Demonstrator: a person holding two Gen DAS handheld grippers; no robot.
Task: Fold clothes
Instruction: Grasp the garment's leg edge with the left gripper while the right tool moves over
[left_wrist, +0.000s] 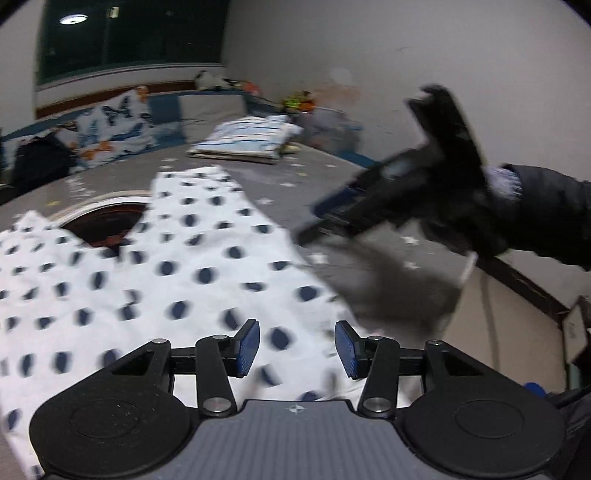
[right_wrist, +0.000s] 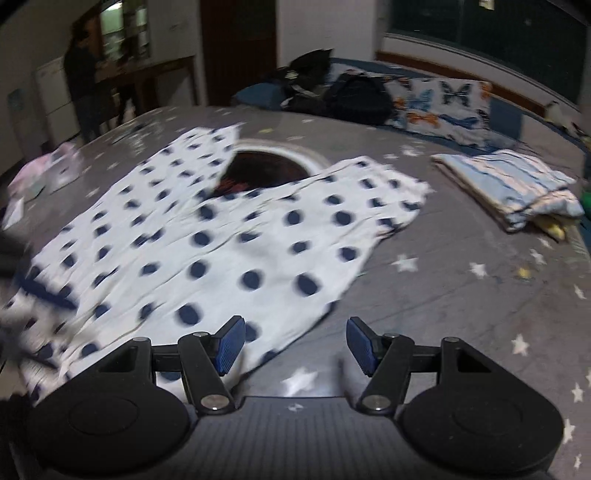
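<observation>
A white garment with navy dots (left_wrist: 147, 277) (right_wrist: 221, 240) lies spread flat on a grey star-print bed sheet (right_wrist: 461, 295). It partly covers a round dark-red print (right_wrist: 266, 166) on the sheet. My left gripper (left_wrist: 297, 347) hovers over the garment's near right part, open, with nothing between its blue pads. My right gripper (right_wrist: 295, 345) is open too, above the garment's lower right edge and the bare sheet. In the left wrist view the right gripper (left_wrist: 308, 227) shows as a blurred black shape beyond the cloth's right edge, held by a dark sleeve (left_wrist: 546, 221).
A folded blue-striped item (right_wrist: 517, 188) (left_wrist: 247, 138) lies at the far right of the bed. A butterfly pillow (right_wrist: 443, 103) and black bags (right_wrist: 351, 96) sit at the head. A pink item (right_wrist: 44, 170) is at the left edge. A person (right_wrist: 81, 74) stands in the background.
</observation>
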